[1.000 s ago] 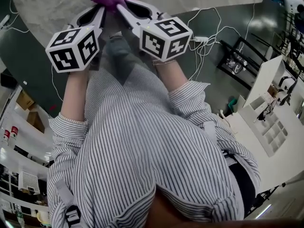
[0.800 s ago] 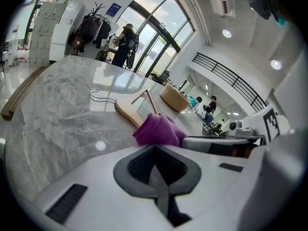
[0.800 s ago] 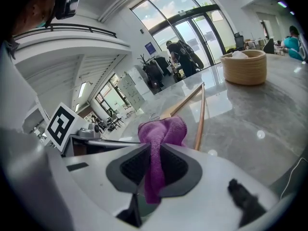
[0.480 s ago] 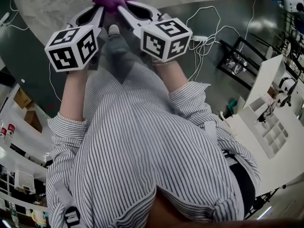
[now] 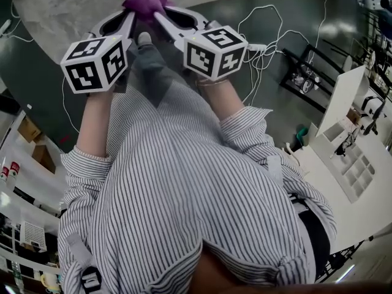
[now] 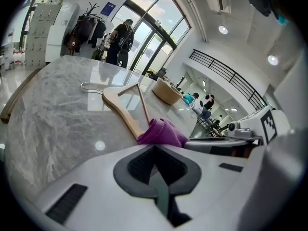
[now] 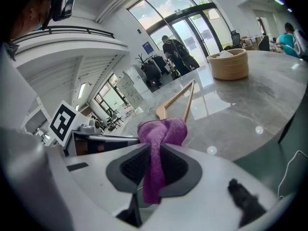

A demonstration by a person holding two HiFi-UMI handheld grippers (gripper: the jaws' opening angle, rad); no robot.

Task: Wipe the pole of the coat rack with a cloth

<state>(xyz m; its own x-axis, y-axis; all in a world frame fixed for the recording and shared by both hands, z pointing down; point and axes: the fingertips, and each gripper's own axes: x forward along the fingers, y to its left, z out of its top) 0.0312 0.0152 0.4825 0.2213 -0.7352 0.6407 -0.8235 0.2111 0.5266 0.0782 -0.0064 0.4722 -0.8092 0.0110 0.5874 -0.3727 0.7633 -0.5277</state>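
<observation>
A purple cloth [image 7: 161, 129] is held tight by the right gripper [image 7: 153, 153]. The cloth is pinched between the two dark pads. One end sticks up past the tips and the other end hangs down below them.

The left gripper [image 6: 155, 153] is closed, with only a thin slit left between its pads. Nothing can be seen in that slit. Its tips are right next to the bunched cloth, and it cannot be told if they touch it. Both grippers are pointed at the same spot, so their tips almost meet.

The cloth is held over the edge of a big round marble table [image 6: 53, 109]. A wooden hanger [image 6: 122, 110] is laid flat on the table just behind the cloth. A round woven basket [image 7: 227, 64] is set farther back on the table.

The coat rack [image 6: 89, 20] is seen far away, by the tall glass doors, with dark coats hung on it. Its pole is hidden by the coats. The table and the hanger lie between the grippers and the rack. A person [image 7: 175, 52] is seen standing near the rack.

From above, a striped shirt [image 5: 184, 188] fills most of the head view. White cables [image 5: 263, 35] are spread on the dark floor to the right.
</observation>
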